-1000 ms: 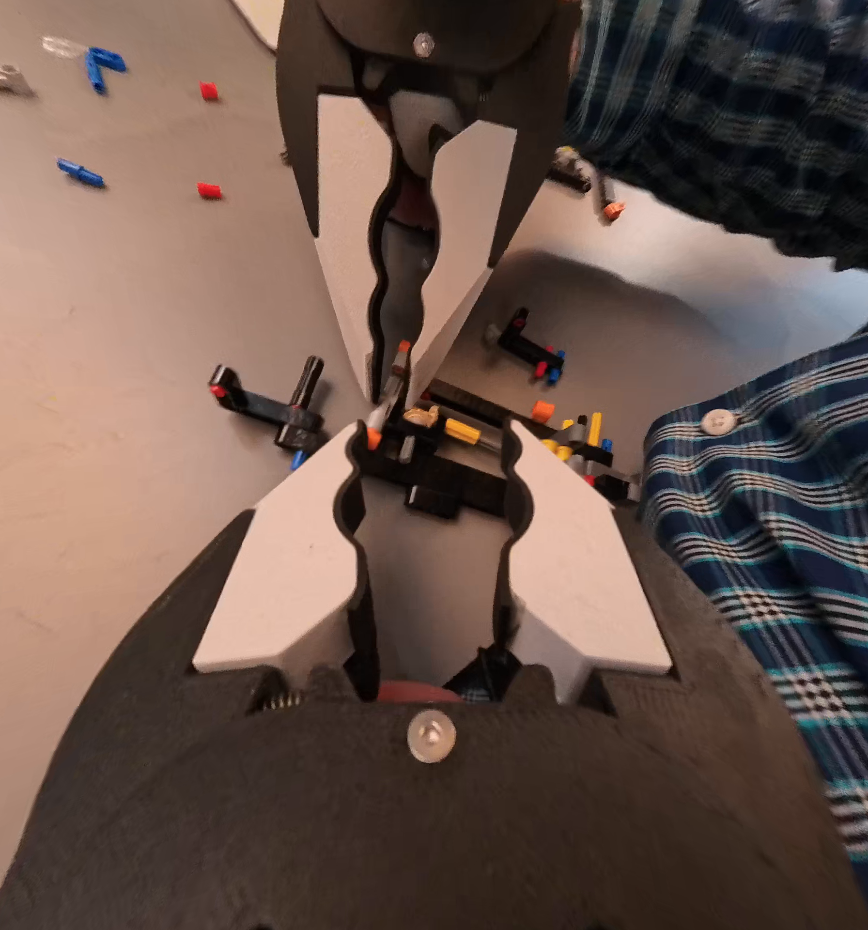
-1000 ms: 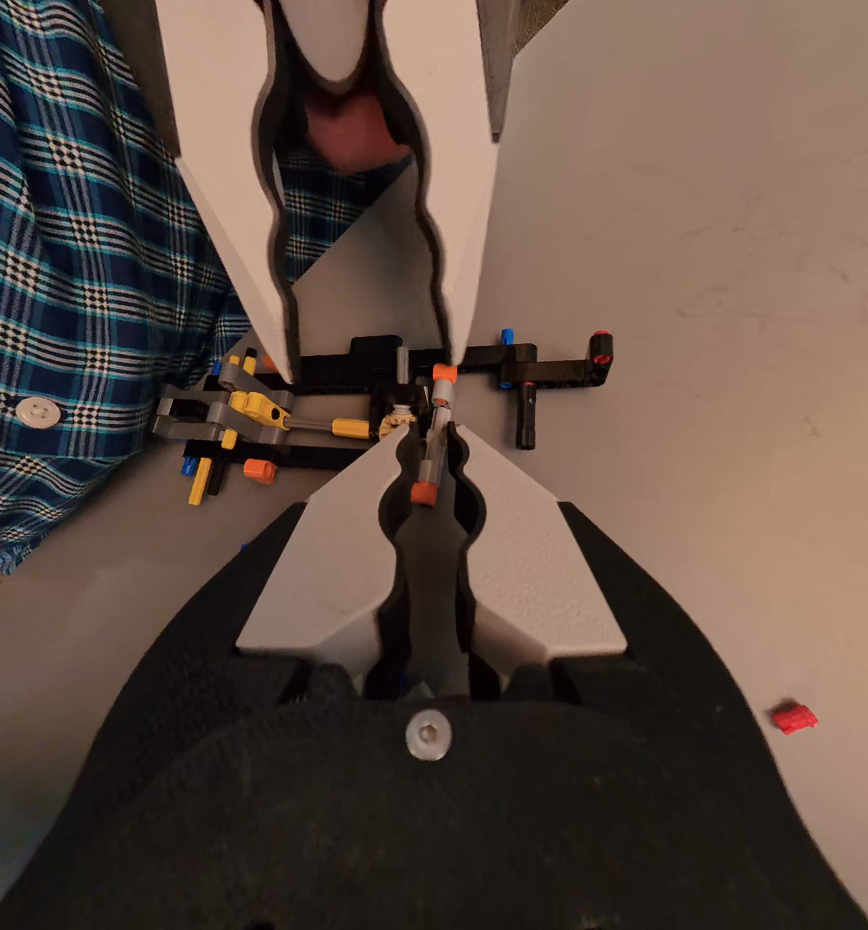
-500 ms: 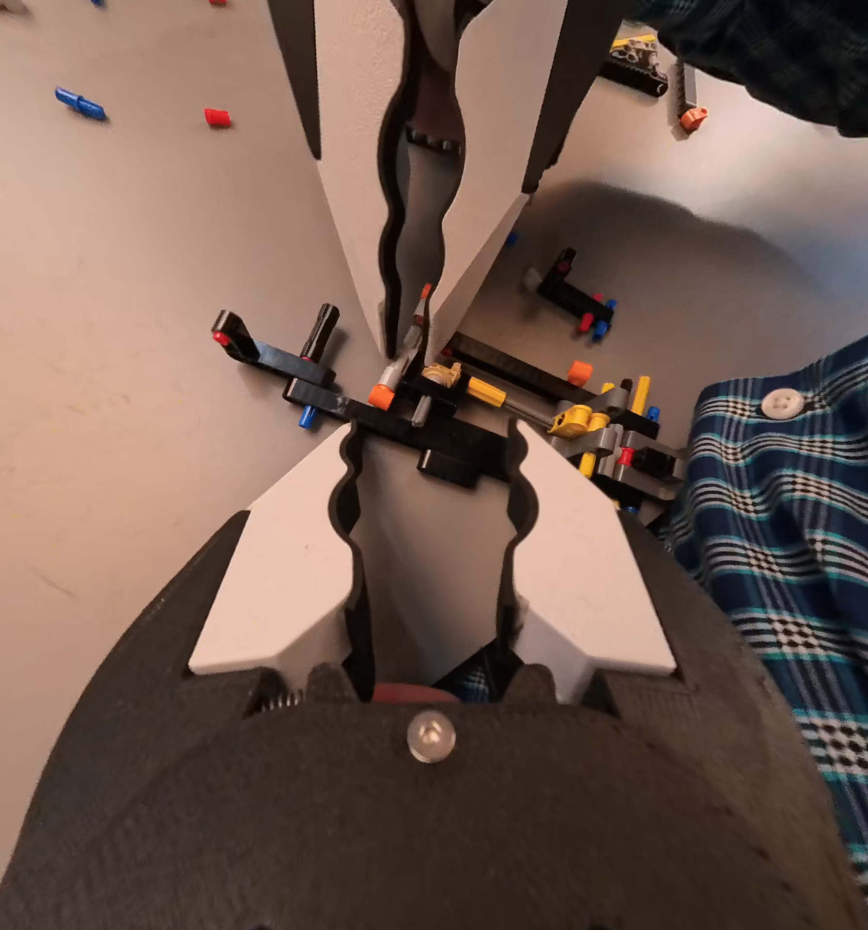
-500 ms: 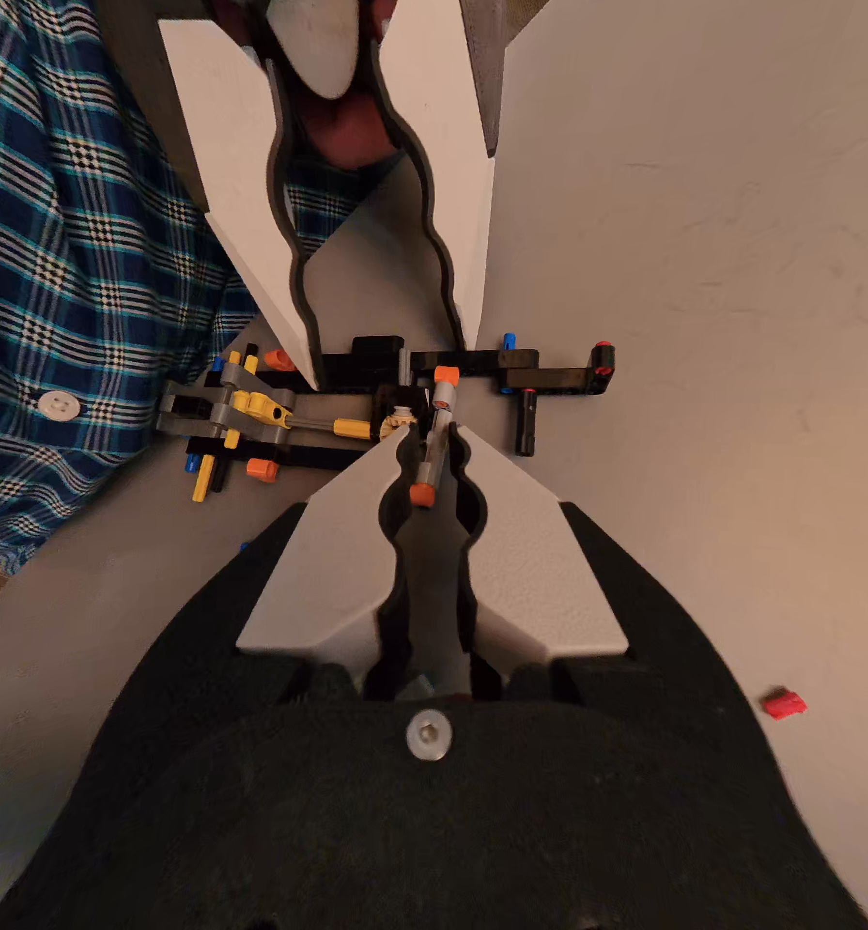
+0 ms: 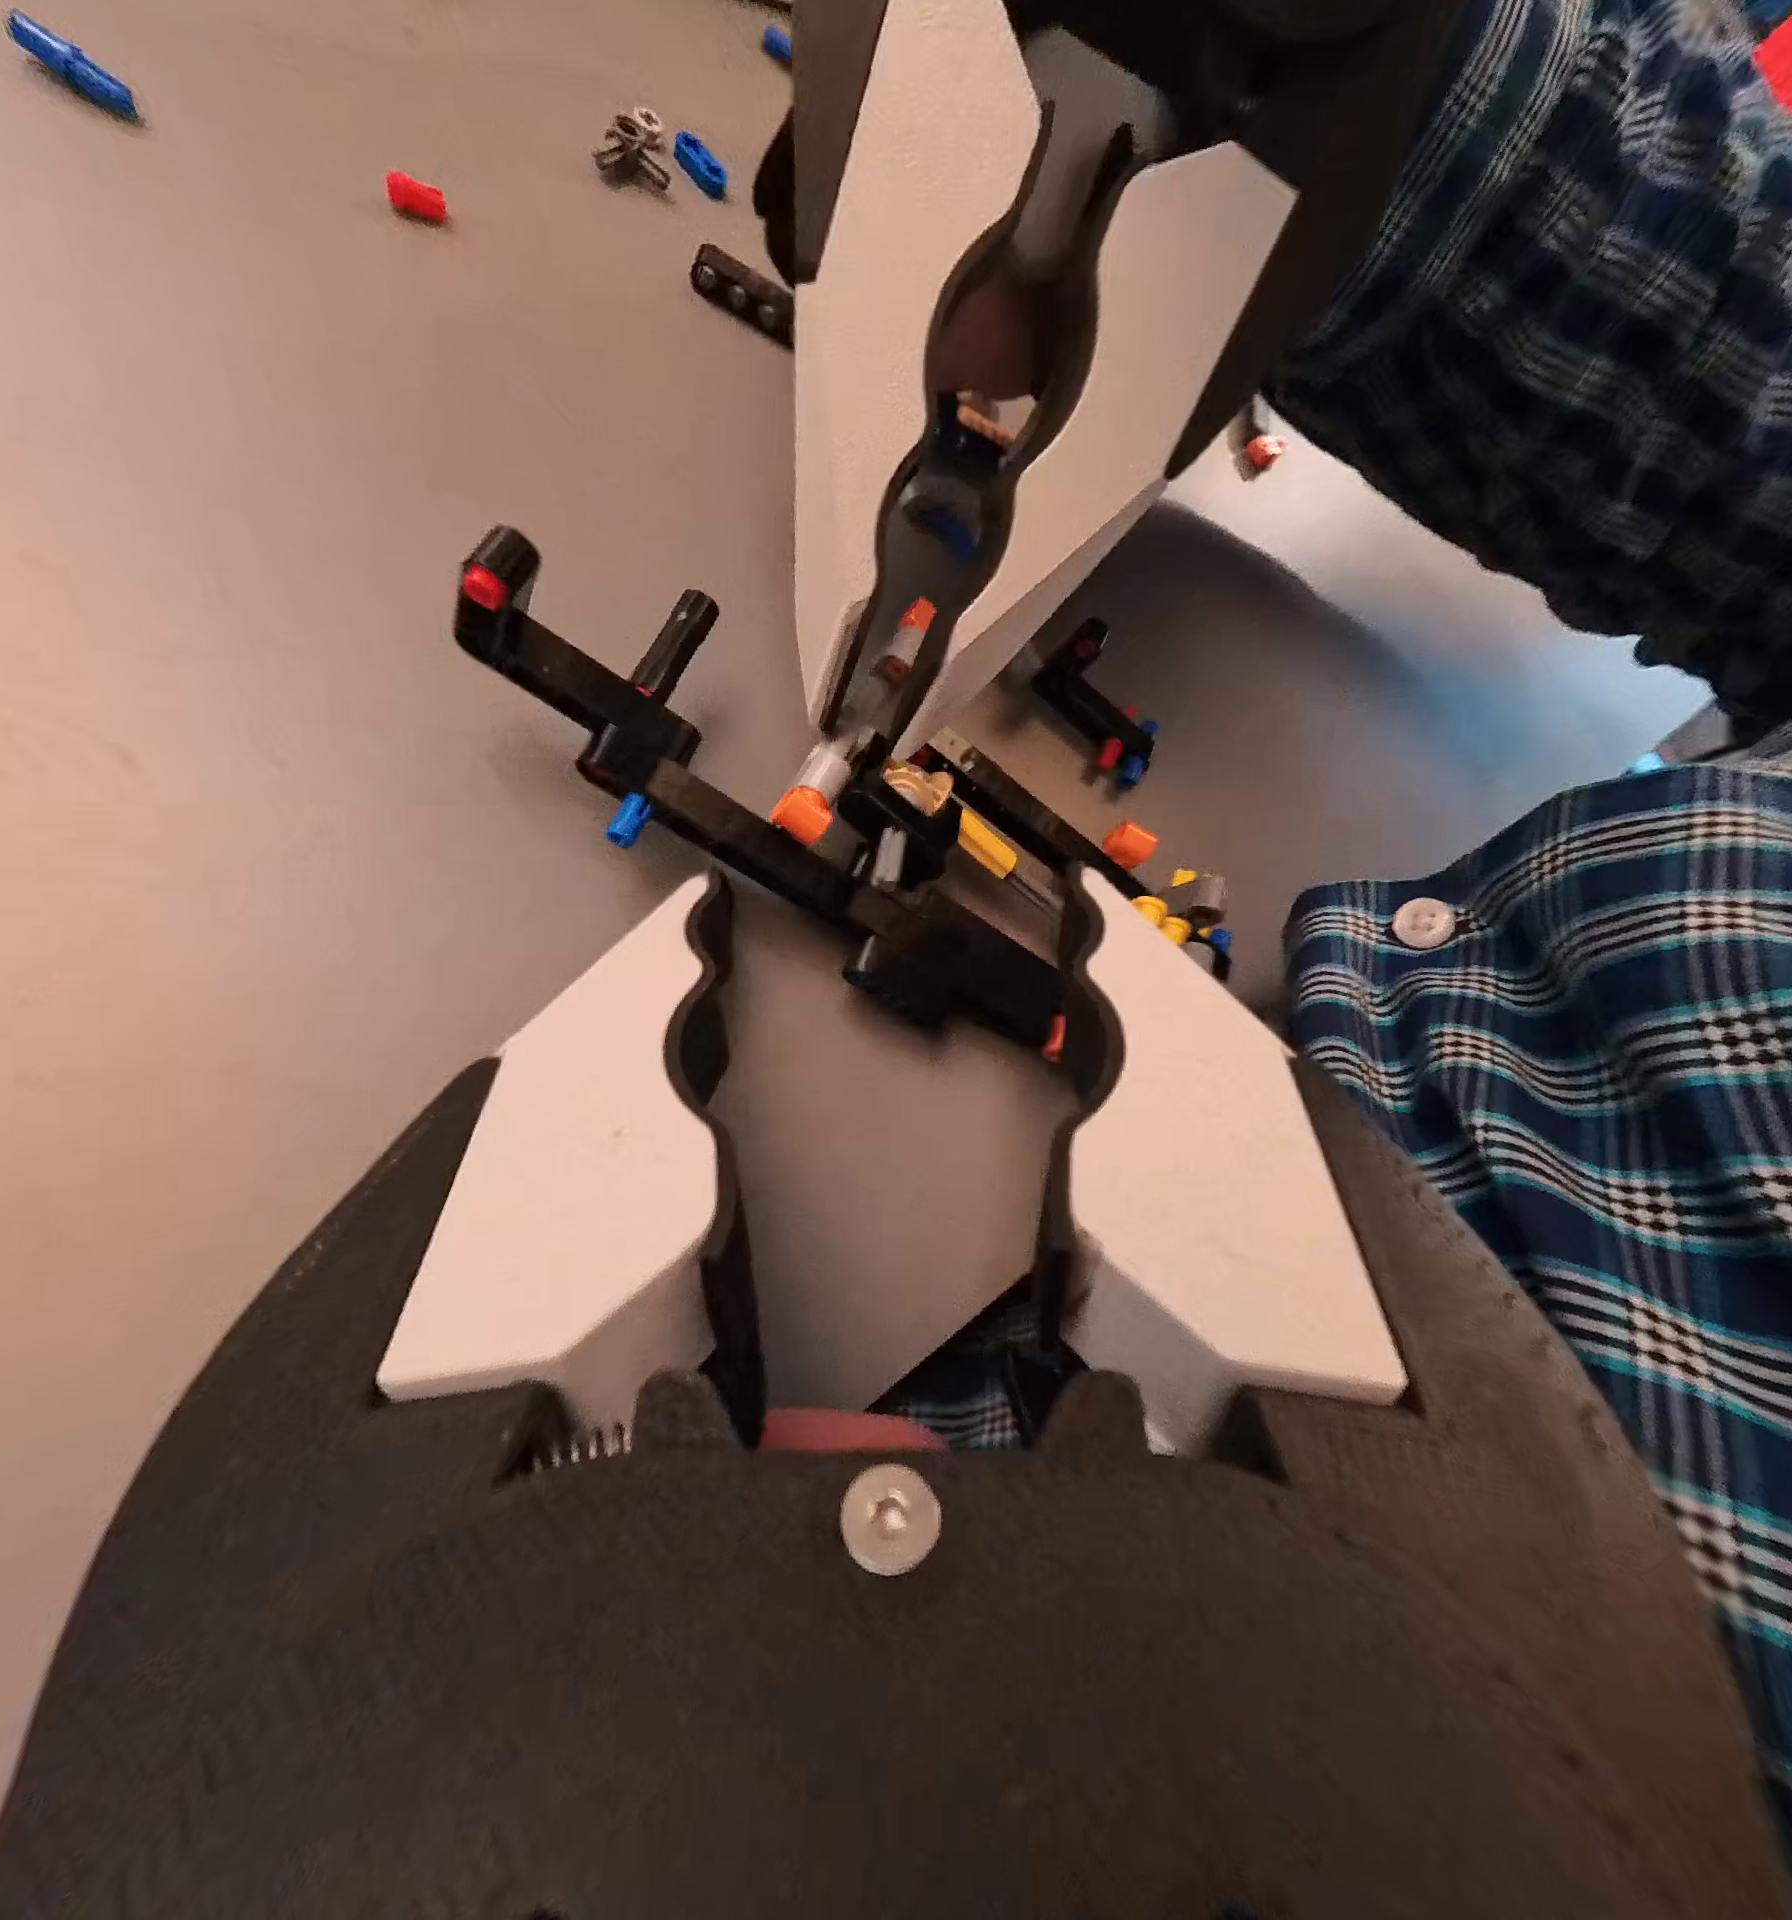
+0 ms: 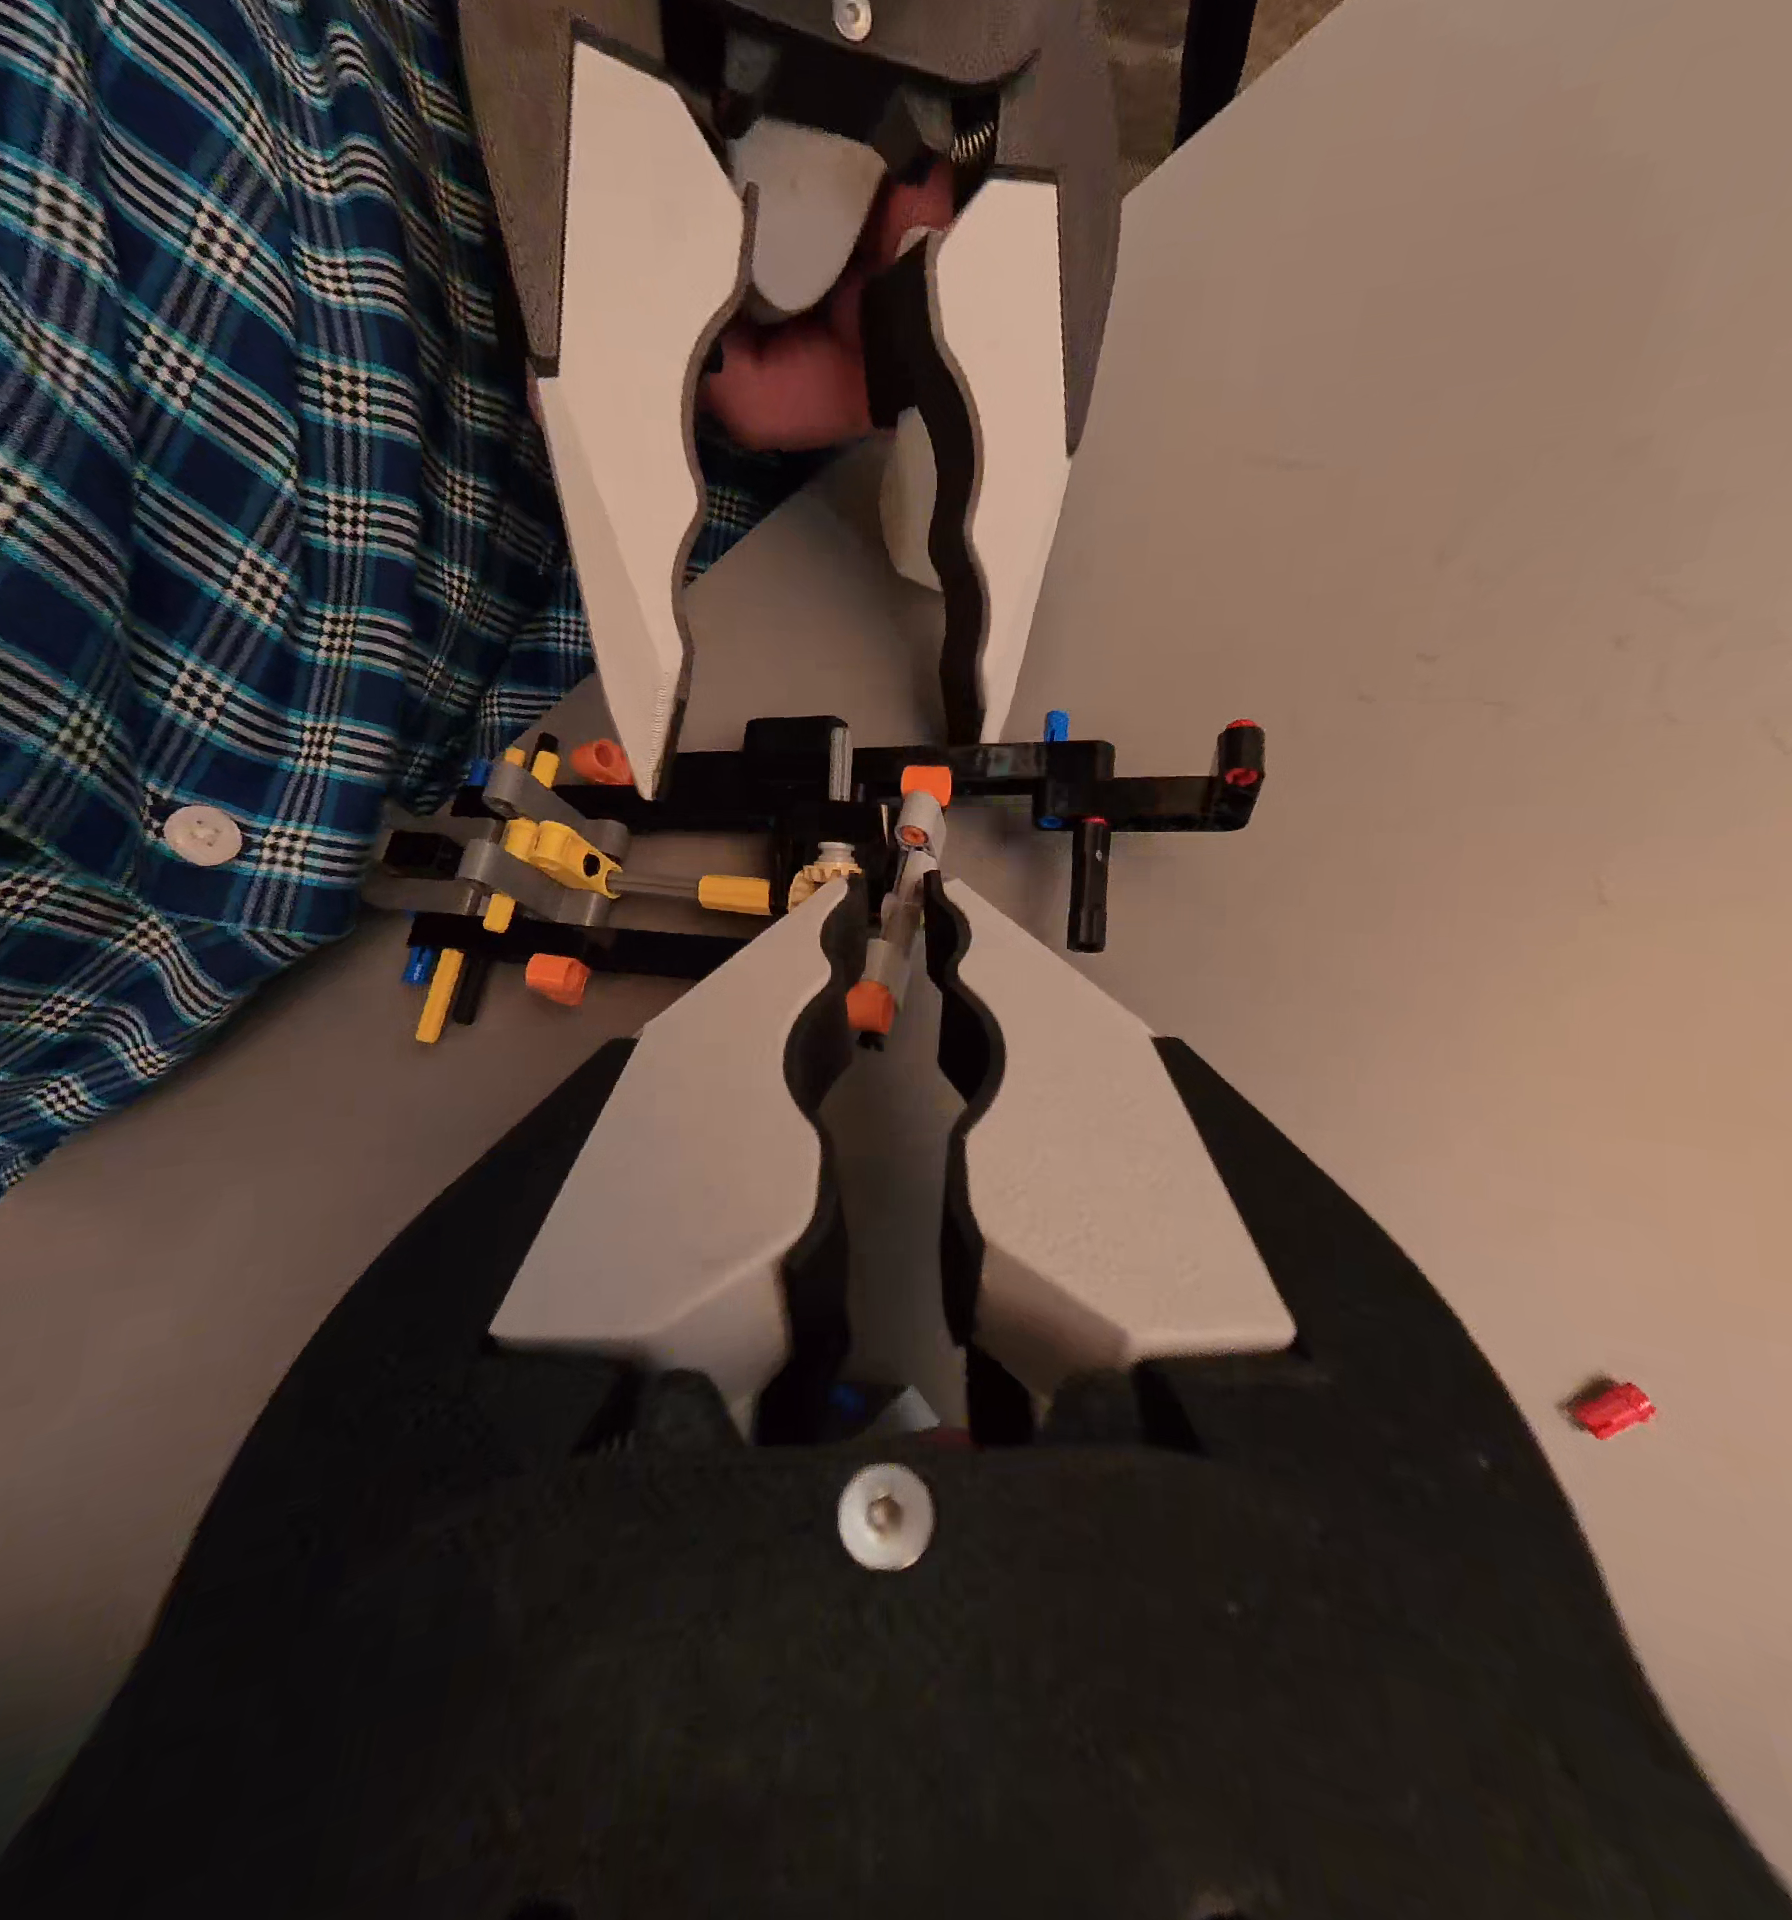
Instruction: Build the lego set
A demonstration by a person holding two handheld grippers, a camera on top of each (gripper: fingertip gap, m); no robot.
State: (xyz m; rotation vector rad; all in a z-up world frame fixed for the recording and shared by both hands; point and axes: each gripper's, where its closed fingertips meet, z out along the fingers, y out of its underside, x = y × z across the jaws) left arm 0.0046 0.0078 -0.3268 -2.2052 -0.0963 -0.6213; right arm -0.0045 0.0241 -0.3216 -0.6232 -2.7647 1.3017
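- lego frame (image 6: 933, 774) lies flat on the grey table (image 6: 1494, 520), against the edge where a plaid shirt (image 6: 144, 520) shows.
- right gripper (image 6: 887, 904): nearly closed, pinching a thin grey rod with orange ends (image 6: 897, 914); the rod's far end meets the frame's middle.
- left gripper (image 5: 887, 894): spread wide, holding nothing, tips bracing the frame's long black beam from the opposite side.
- judgement: frame is light, rigid plastic, likely to skid or twist when pushed; pin joints may pop apart.
- judgement: hold the rod mid-shaft, brace the black beam, not the yellow-and-grey linkage (image 6: 549, 847).
- loose red piece (image 6: 1611, 1410) lies well apart from the frame.
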